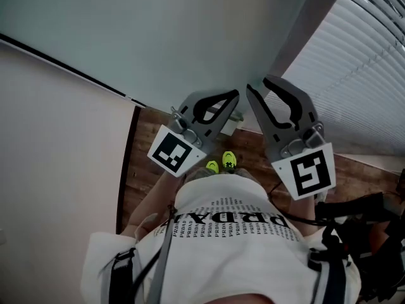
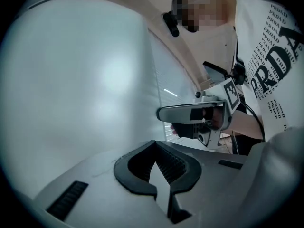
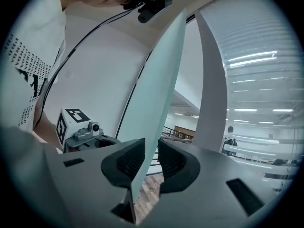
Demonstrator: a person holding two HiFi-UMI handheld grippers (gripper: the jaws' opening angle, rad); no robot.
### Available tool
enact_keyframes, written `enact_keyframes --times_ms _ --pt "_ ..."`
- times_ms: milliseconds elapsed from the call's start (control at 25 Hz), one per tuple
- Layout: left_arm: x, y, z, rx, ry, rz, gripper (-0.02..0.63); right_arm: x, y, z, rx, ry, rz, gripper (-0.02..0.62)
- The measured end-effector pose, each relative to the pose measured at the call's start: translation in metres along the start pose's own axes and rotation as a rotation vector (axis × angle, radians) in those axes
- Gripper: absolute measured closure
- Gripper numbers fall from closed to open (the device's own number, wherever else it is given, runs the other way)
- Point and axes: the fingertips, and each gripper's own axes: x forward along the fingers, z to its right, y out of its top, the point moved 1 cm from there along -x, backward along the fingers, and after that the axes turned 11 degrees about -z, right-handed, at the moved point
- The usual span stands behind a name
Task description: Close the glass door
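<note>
The frosted glass door (image 1: 190,30) fills the top of the head view, and its free edge runs down toward the floor between my two grippers. My right gripper (image 1: 256,84) straddles that edge. In the right gripper view the glass door (image 3: 156,80) passes between the two dark pads of the right gripper (image 3: 152,141), which is shut on it. My left gripper (image 1: 235,95) is just to the left, close to the pane's near face, with its tips together and nothing held. The left gripper view shows the pane (image 2: 85,80) beyond the left gripper (image 2: 154,144).
A white wall (image 1: 57,170) stands at the left and slatted blinds (image 1: 367,62) at the right. Below is the wood floor (image 1: 149,132) with the person's neon shoes (image 1: 221,163). A grey post (image 3: 211,89) rises just beyond the door edge.
</note>
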Motion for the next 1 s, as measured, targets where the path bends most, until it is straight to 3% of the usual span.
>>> enact_keyframes --times_ms 200,400,480,640,760,880,1000 --pt "0.001 0.0 -0.003 0.001 0.021 0.004 0.606 0.003 0.002 0.003 -0.007 0.018 -0.003 0.523" --pt "0.005 -0.009 -0.002 -0.004 0.017 -0.037 0.606 0.004 -0.011 0.003 -0.031 -0.008 -0.074 0.523" --pt "0.009 -0.009 -0.005 -0.004 0.016 -0.036 0.606 -0.001 -0.012 0.004 0.01 -0.012 -0.069 0.523" --pt "0.015 -0.01 -0.016 0.001 0.022 -0.045 0.606 -0.011 -0.011 -0.005 0.105 0.066 -0.013 0.523" --pt "0.022 -0.011 -0.027 0.005 0.029 -0.048 0.606 -0.009 -0.009 -0.013 0.076 0.082 0.0 0.528" --pt "0.031 -0.01 -0.036 0.035 0.03 -0.039 0.606 -0.003 -0.009 -0.02 0.032 0.078 -0.021 0.585" --pt "0.039 -0.01 -0.042 0.057 0.032 -0.04 0.606 0.002 -0.008 -0.024 0.025 0.087 -0.021 0.586"
